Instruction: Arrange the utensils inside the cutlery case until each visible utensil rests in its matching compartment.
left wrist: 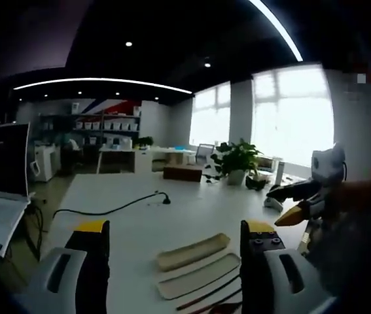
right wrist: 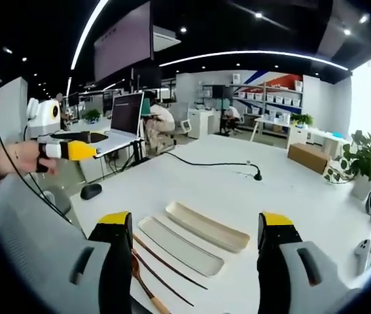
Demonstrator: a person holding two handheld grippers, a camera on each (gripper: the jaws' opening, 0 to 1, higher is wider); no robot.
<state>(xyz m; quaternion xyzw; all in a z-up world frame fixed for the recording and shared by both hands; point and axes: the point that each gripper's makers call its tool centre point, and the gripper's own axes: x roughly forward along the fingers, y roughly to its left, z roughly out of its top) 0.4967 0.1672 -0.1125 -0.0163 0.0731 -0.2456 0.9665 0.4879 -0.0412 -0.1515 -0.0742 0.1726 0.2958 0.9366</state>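
Observation:
On the white table (left wrist: pixel 126 196) lie two long beige halves of the cutlery case, a deeper one (left wrist: pixel 193 251) and a flatter one (left wrist: pixel 198 277), side by side. Dark chopsticks (left wrist: pixel 208 296) lie just in front of them. In the right gripper view the deeper half (right wrist: pixel 206 226) sits behind the flatter half (right wrist: pixel 180 245), with the chopsticks (right wrist: pixel 165 265) and a wooden spoon (right wrist: pixel 147 288) beside them. My left gripper (left wrist: pixel 176 227) and right gripper (right wrist: pixel 195 219) both hover above the table, open and holding nothing. The right gripper (left wrist: pixel 296 212) enters from the right; the left gripper (right wrist: pixel 67 150) shows at the left.
A black cable (right wrist: pixel 218 163) runs across the table's middle. A laptop (right wrist: pixel 123 121) and a mouse (right wrist: pixel 91 191) sit at one end, a potted plant (left wrist: pixel 237 160) and a cardboard box (right wrist: pixel 309 157) at the other. A person (right wrist: pixel 159 124) sits further back.

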